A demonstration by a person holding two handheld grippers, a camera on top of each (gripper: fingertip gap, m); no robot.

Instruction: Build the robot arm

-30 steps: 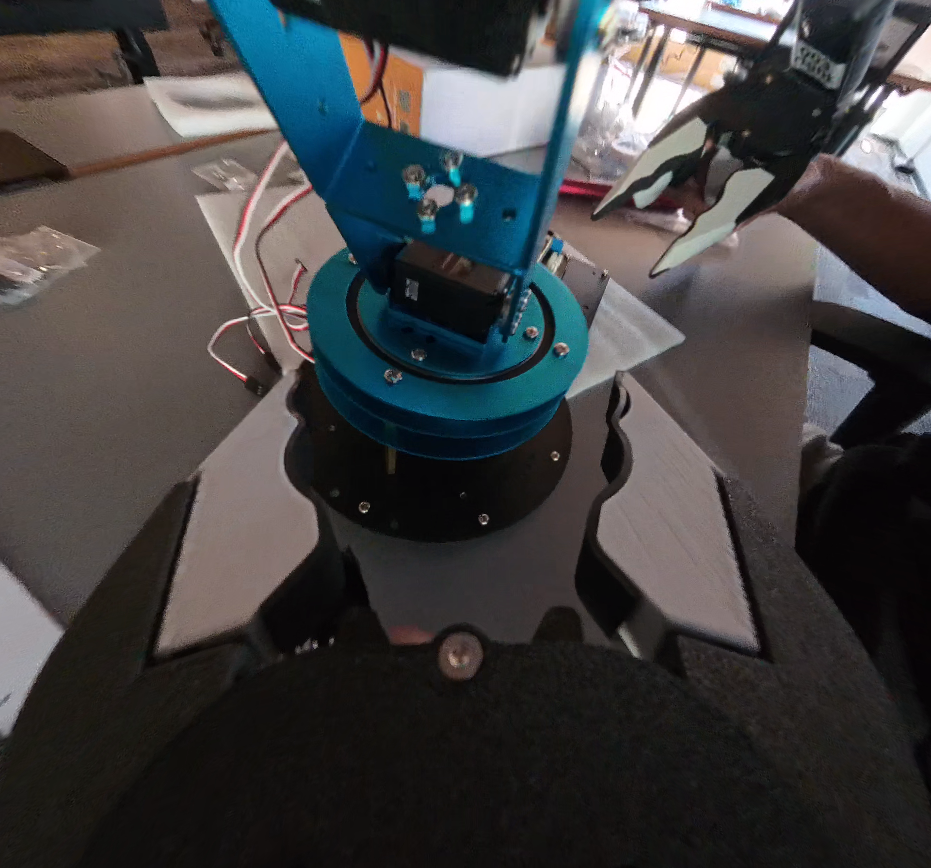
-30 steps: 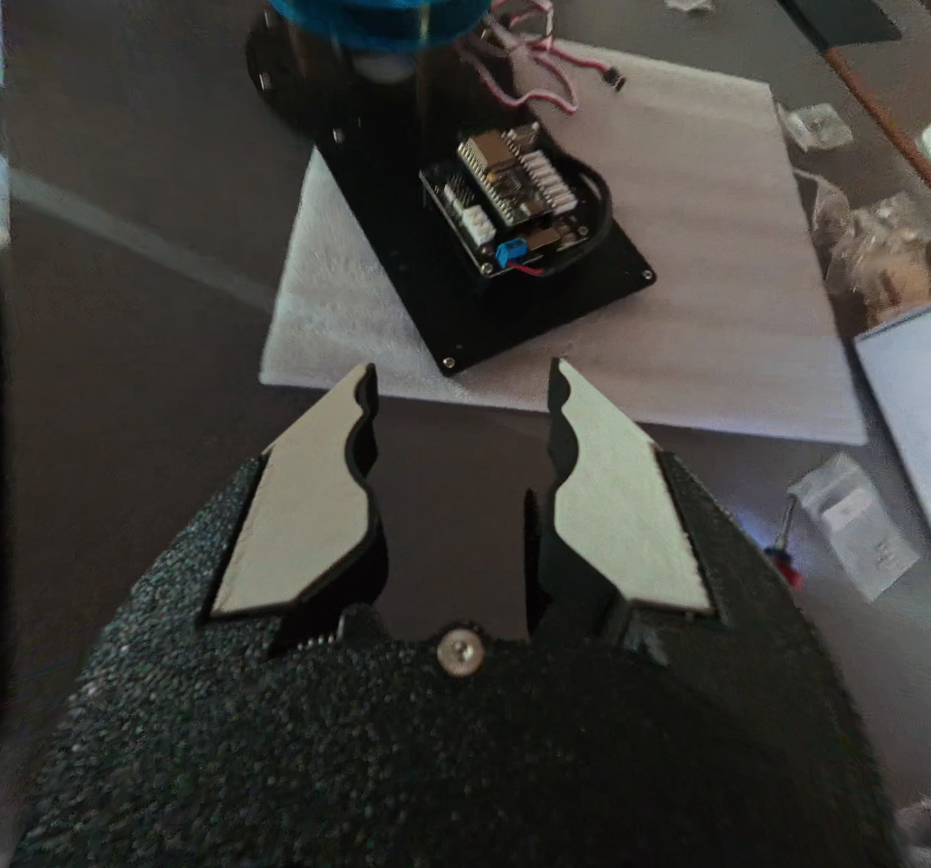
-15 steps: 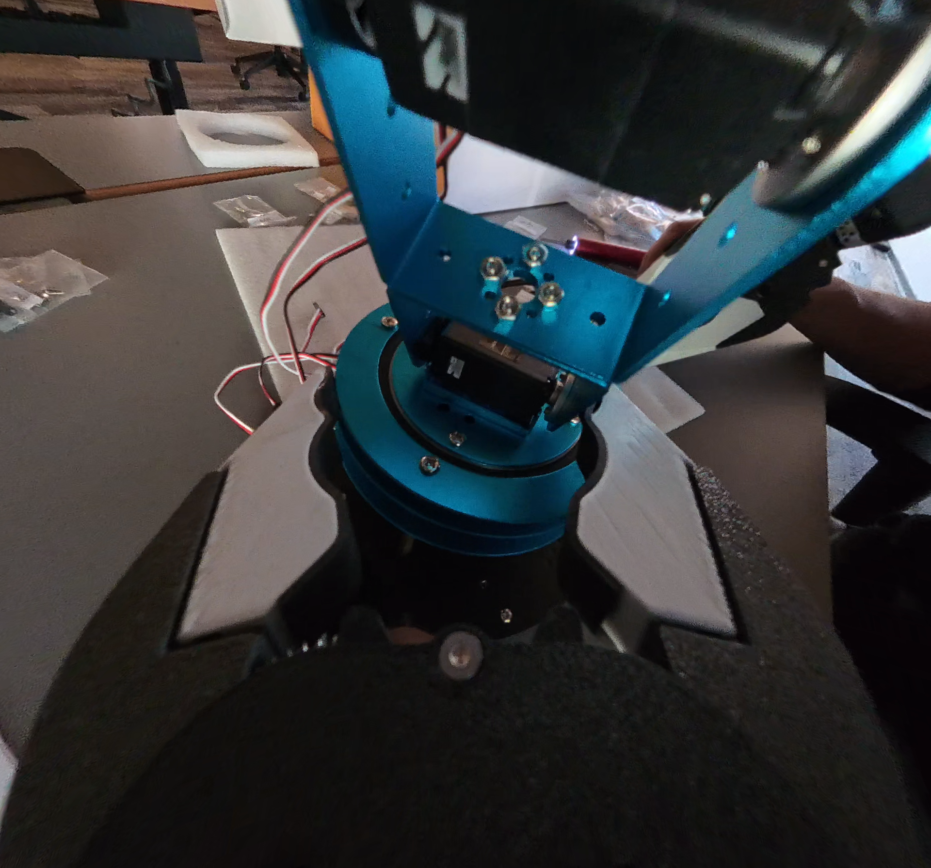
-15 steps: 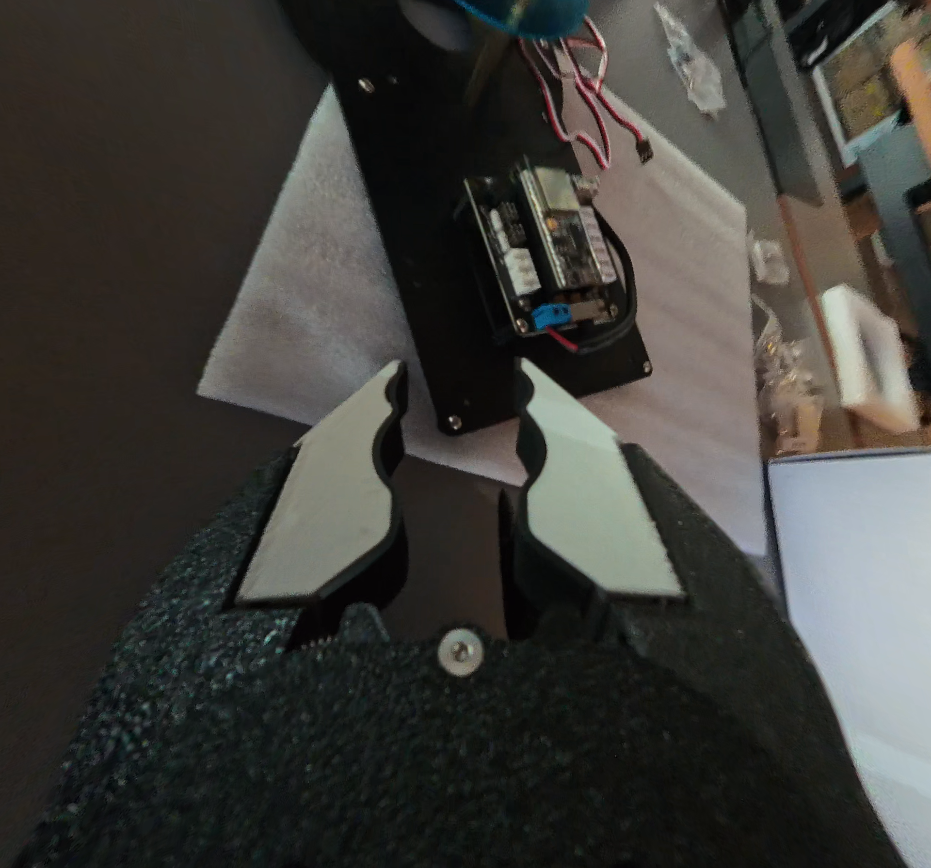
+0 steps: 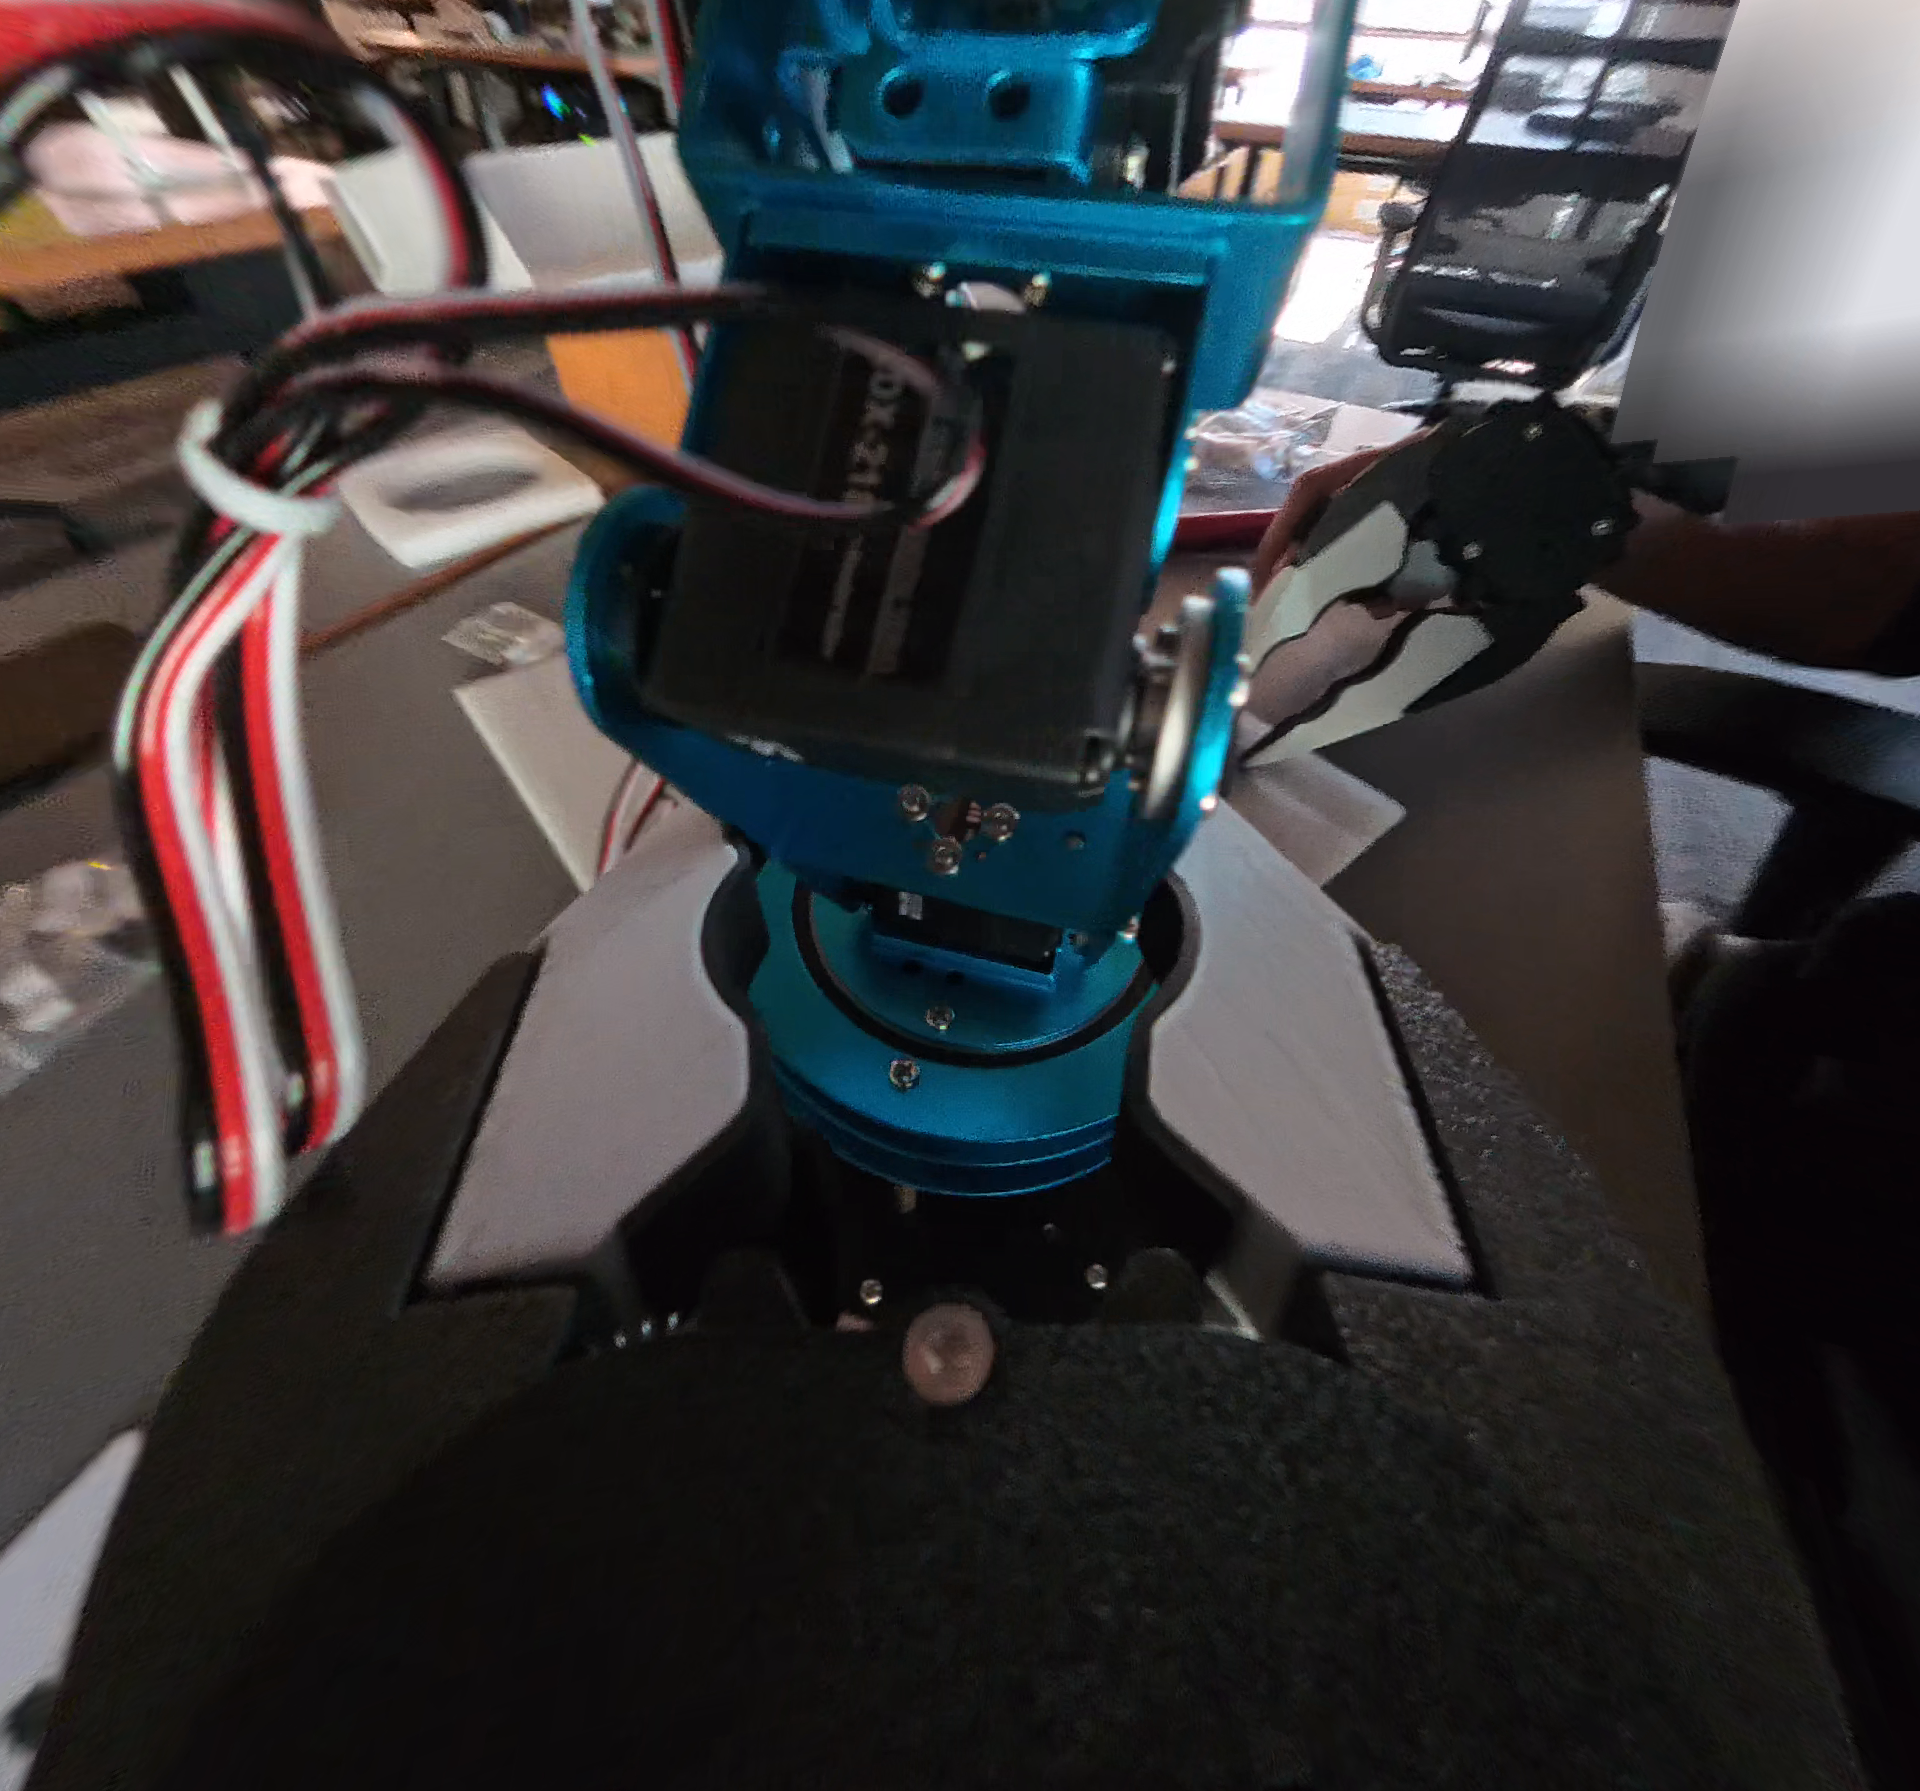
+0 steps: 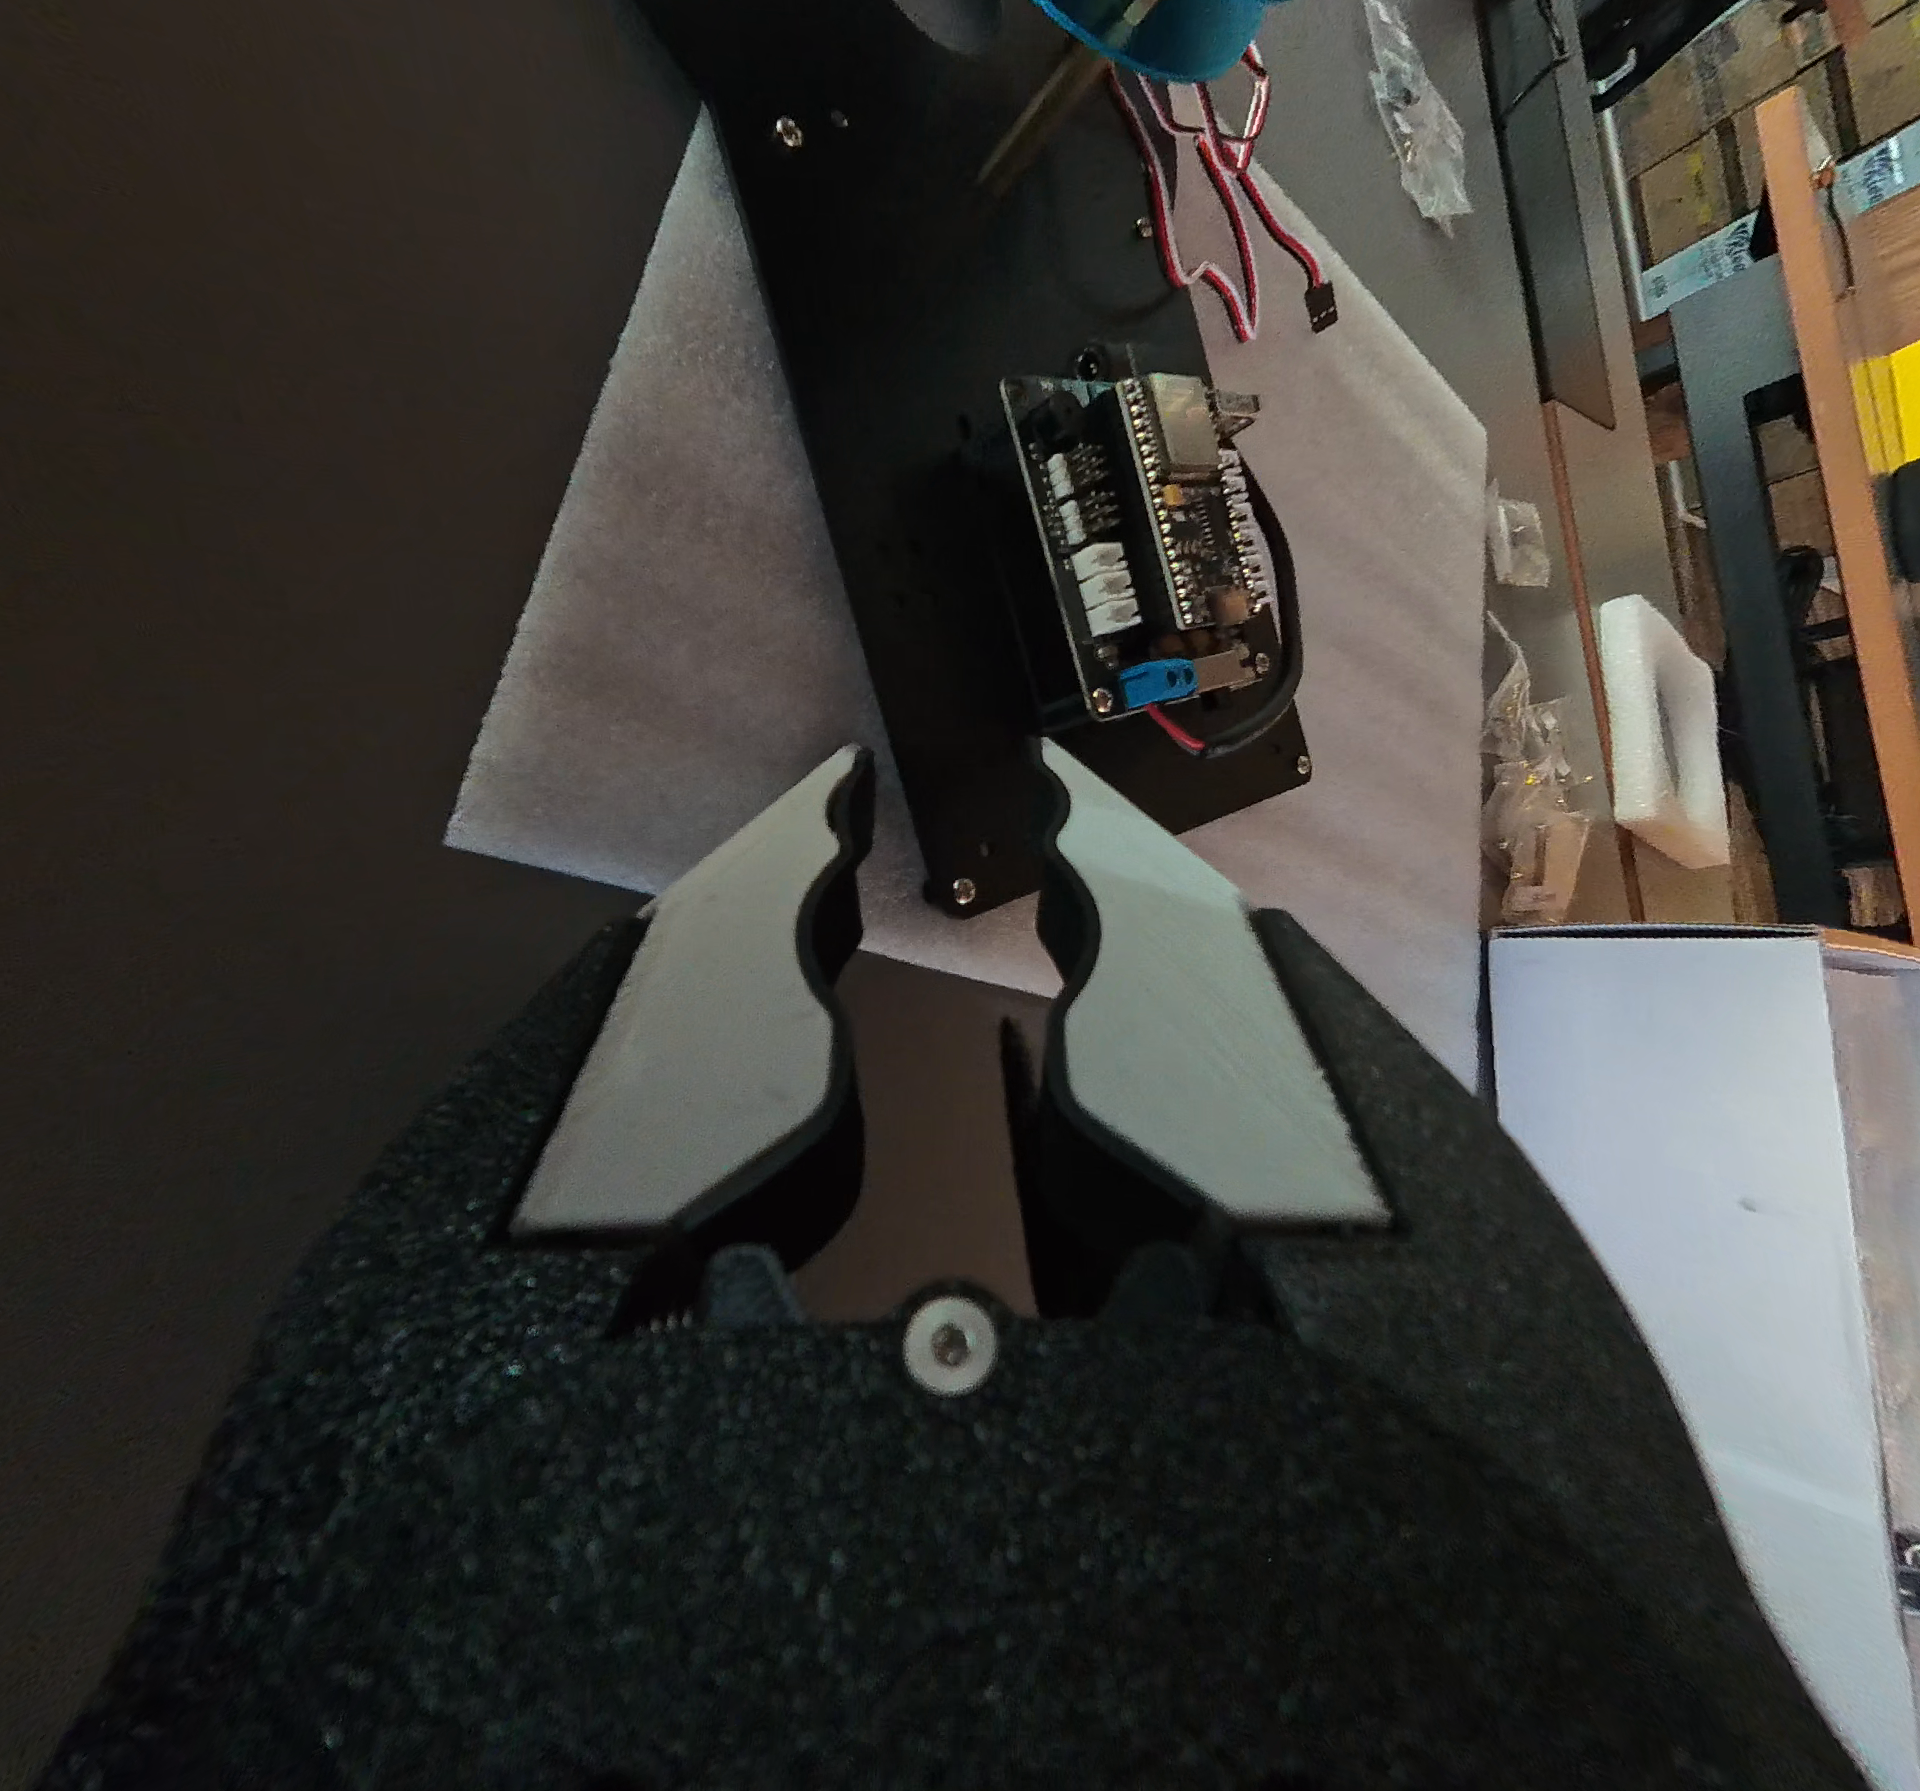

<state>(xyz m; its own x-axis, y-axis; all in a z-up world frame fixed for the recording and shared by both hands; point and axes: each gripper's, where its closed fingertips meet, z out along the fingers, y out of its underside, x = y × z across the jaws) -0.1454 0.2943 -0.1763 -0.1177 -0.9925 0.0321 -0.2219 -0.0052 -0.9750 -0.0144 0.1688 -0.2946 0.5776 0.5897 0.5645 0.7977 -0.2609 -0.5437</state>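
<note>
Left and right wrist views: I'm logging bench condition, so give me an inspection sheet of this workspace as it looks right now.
Surface: dark grey table with a white foam sheet on it.
Job's things: blue robot arm kit; its blue round base sits on a black base plate carrying a circuit board.
Clutter: small clear parts bags, white foam block, white box.
Grippers: left gripper closed around the round base; right gripper open, empty, near the plate's corner.
Cables: red, white and black servo leads hang loose.
Surroundings: desks, shelving, office chair.
</note>
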